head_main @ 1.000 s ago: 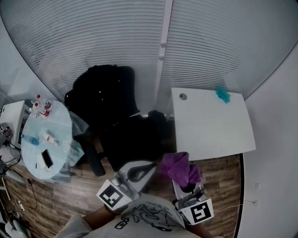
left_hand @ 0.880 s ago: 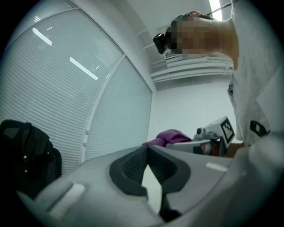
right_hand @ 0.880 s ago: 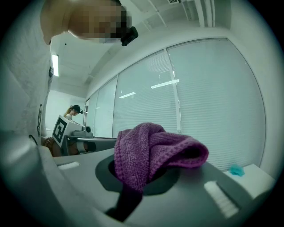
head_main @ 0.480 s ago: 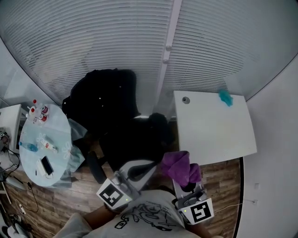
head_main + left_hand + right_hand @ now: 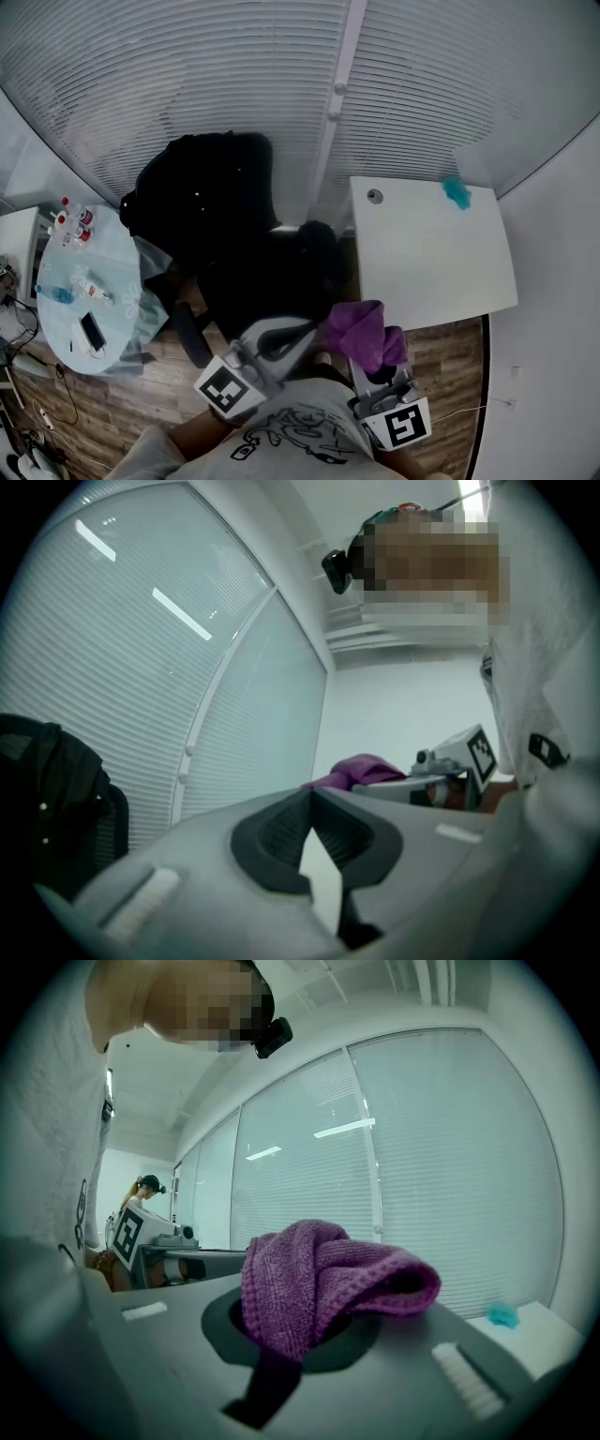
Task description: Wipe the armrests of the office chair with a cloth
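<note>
I see the black office chair (image 5: 267,281) just ahead of me, then the purple knitted cloth (image 5: 319,1283), bunched in a loose fold and pinched in my right gripper (image 5: 298,1330) short of it, my left gripper (image 5: 312,799) with tips pressed together, empty

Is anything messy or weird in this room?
Nothing looks spilled or broken. A small teal thing lies crumpled alone at the far edge of the white desk, and black clothing is draped over the office chair.

Left tongs (image 5: 311,797) closed tip to tip; right tongs (image 5: 298,1327) clamped on purple cloth (image 5: 323,1274); both close before torso.
</note>
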Tool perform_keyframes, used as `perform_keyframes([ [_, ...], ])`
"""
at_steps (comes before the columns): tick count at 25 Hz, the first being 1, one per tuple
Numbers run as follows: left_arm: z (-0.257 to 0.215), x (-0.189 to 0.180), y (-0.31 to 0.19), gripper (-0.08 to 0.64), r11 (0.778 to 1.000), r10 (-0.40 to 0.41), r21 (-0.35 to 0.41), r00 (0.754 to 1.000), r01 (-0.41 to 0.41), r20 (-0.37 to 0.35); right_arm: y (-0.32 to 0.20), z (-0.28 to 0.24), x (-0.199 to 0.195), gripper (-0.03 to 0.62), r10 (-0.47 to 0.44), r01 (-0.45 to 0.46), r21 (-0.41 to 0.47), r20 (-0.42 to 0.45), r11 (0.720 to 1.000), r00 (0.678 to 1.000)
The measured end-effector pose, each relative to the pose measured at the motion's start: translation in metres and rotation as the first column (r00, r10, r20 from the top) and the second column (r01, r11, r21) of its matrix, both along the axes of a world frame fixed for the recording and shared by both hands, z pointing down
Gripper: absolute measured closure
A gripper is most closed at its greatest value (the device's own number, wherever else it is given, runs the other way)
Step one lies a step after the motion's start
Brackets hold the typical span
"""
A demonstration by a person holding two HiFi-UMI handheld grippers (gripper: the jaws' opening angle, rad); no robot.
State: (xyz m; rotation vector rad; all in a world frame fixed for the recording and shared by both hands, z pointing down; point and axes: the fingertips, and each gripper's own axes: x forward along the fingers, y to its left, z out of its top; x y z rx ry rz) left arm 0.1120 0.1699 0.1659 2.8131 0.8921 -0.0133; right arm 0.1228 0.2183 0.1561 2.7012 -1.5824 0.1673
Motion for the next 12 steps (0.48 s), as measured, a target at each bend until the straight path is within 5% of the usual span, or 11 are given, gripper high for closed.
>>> perform_keyframes([
  [12,0.001,0.027,0.023,0.558,1.000,-0.025,0.007,1.000,0.025,0.010,0.020,0.009,0.021,0.562,-0.045,0.045,-0.024,0.006,0.999,0.999],
])
